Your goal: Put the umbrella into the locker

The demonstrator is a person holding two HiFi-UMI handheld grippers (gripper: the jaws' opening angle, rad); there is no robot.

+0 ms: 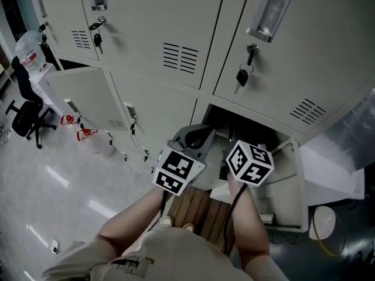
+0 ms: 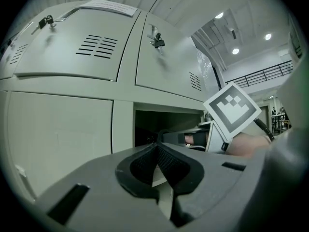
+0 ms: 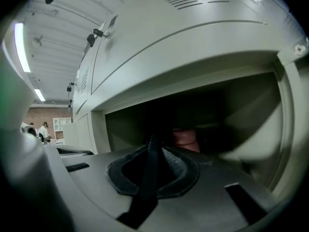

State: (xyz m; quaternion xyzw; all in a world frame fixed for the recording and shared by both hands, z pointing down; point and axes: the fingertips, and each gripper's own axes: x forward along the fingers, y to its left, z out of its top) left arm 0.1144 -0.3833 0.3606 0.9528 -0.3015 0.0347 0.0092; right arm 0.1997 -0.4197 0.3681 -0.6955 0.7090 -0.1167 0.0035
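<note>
Both arms are out in front, the left forearm [image 1: 137, 212] and the right forearm [image 1: 247, 215] side by side, each hand tucked behind its marker cube. The left gripper [image 2: 157, 146] points level with its jaws pressed together and nothing between the fingertips. The right gripper [image 3: 153, 141] reaches a little ahead of it, jaws nipped on a dark strap [image 3: 145, 187] that trails back from the fingertips.

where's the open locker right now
In the head view the open locker is centre right, directly under the closed door with hanging keys, its open door swung to the right; the left gripper and right gripper sit in front of it.
</note>
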